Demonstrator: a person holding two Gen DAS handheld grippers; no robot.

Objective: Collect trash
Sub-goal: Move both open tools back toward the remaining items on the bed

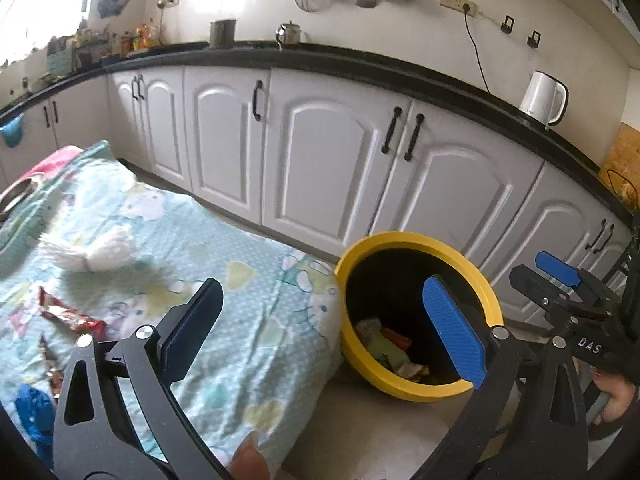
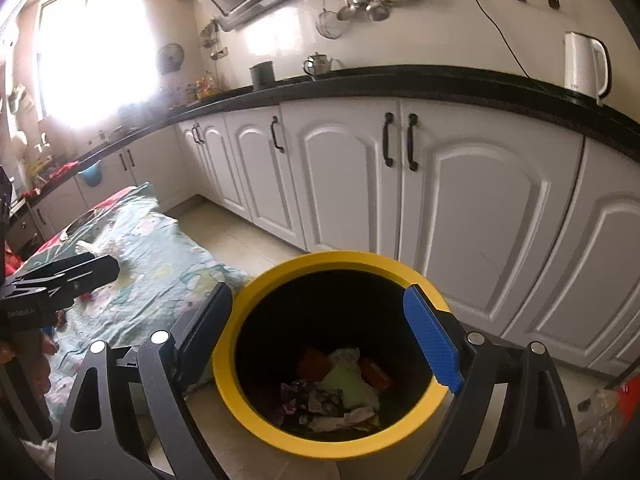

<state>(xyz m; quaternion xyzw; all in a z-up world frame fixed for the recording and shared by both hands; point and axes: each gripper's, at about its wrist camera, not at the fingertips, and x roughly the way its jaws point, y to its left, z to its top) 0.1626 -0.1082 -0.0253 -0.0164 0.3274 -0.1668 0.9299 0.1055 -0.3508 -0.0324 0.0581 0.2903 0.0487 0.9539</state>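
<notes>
A: Left tongs [image 1: 324, 336] are seen in the lower middle of the left wrist view, jaws spread wide, nothing between the pads. They are released.

B: Noted. Right tongs [image 2: 324, 340] are likewise spread in the lower middle of the right wrist view, nothing gripped. The open mouth of the yellow bin [image 2: 256, 304] is framed between the two fingers.

A: Bin contents?

B: Crumpled trash in the bin [image 2: 340, 392] is seen at the bottom: a pale green piece, reddish pieces, dark printed scraps. In the left wrist view the same bin is placed lower right of centre, on the floor, just beside the edge of the patterned cloth [image 1: 224, 320].

A: Trash not yet collected is recorded on the cloth at the lower left of that view: a red wrapper [image 1: 72, 316], a second shiny wrapper [image 1: 52, 364] below it, and a blue crumpled item [image 1: 32, 412] at the frame's edge. A white crumpled tissue [image 1: 88, 252] is seen higher up, at mid left.

B: Background is logged: white cabinets [image 2: 480, 220] under a black counter [image 2: 400, 80], with a white kettle [image 2: 586, 64] at the upper right.

A: The right tongs are also caught at the right edge of the left wrist view, with part of a hand [image 1: 614, 396] below them.
</notes>
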